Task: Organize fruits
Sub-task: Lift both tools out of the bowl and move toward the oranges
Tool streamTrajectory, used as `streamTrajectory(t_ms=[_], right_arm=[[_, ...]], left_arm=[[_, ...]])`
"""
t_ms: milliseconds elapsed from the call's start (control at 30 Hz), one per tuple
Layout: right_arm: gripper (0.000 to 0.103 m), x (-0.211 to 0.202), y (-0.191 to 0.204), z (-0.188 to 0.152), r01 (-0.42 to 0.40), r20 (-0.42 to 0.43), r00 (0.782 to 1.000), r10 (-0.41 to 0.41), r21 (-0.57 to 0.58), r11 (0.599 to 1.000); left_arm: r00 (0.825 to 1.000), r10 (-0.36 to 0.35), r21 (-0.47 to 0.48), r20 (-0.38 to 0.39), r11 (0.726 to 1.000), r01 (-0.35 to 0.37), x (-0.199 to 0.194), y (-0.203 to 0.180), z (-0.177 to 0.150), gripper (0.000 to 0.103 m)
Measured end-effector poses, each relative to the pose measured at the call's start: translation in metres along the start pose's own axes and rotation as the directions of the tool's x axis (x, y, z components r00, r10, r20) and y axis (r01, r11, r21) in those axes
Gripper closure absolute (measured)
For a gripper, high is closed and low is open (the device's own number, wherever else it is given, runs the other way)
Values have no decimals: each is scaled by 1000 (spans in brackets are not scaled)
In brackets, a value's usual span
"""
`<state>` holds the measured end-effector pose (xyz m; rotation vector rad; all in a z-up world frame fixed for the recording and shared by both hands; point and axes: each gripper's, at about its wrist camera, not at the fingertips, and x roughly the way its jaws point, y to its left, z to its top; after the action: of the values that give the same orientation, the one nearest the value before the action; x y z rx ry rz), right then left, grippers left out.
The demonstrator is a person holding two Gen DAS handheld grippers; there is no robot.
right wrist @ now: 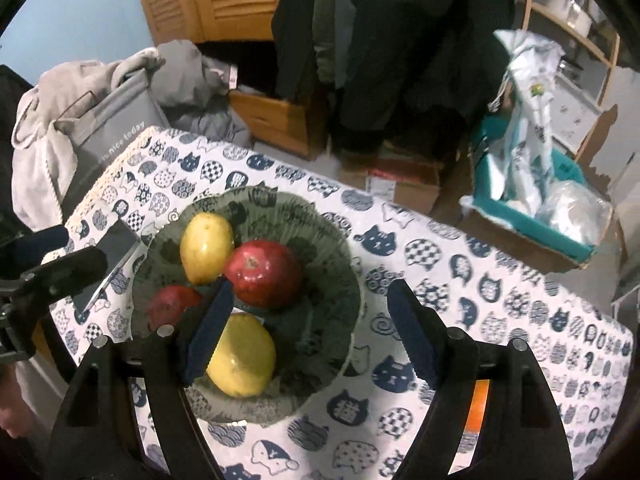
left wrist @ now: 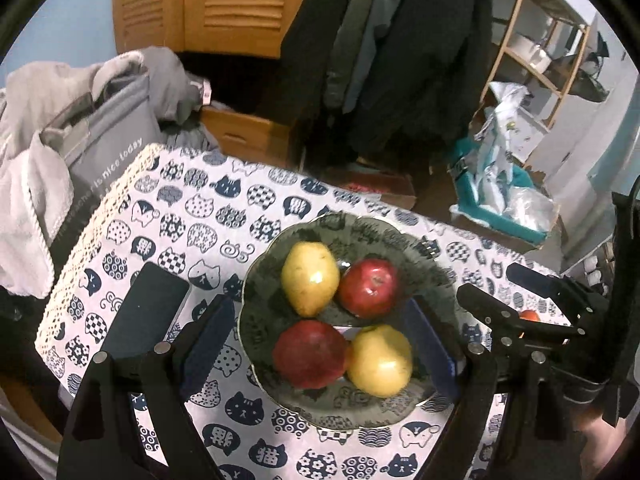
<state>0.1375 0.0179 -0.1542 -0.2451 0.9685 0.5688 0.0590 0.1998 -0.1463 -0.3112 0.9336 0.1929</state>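
Both the left gripper (left wrist: pixel 320 344) and right gripper (right wrist: pixel 308 332) are held agape, empty, above the plate (left wrist: pixel 260 256) mid-tabletop, where four fruits (left wrist: pixel 310 284) lie; placing seems finished, withdrawal is called for.

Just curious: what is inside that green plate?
The green plate holds two yellow pears and two red apples. Anything beneath the fruit is hidden.

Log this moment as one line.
plate: two pears, two apples | left gripper: open, empty | right gripper: open, empty | phone: beside plate
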Motion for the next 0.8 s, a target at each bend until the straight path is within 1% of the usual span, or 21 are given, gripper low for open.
streamTrajectory(t_ms=[267, 433, 800], right_arm=[[24, -48, -7, -5, 28, 75, 997, -27, -8, 1000], [24, -77, -13, -10, 46, 112, 993, -44, -14, 999], [24, -132, -36, -25, 60, 199, 978, -58, 0, 998]], left_arm=[[998, -25, 43, 64, 999, 23, -32, -18, -1, 15], [993, -49, 67, 107, 997, 42, -52, -29, -2, 15], [981, -66, 129, 184, 991, 42, -84, -53, -7, 15]])
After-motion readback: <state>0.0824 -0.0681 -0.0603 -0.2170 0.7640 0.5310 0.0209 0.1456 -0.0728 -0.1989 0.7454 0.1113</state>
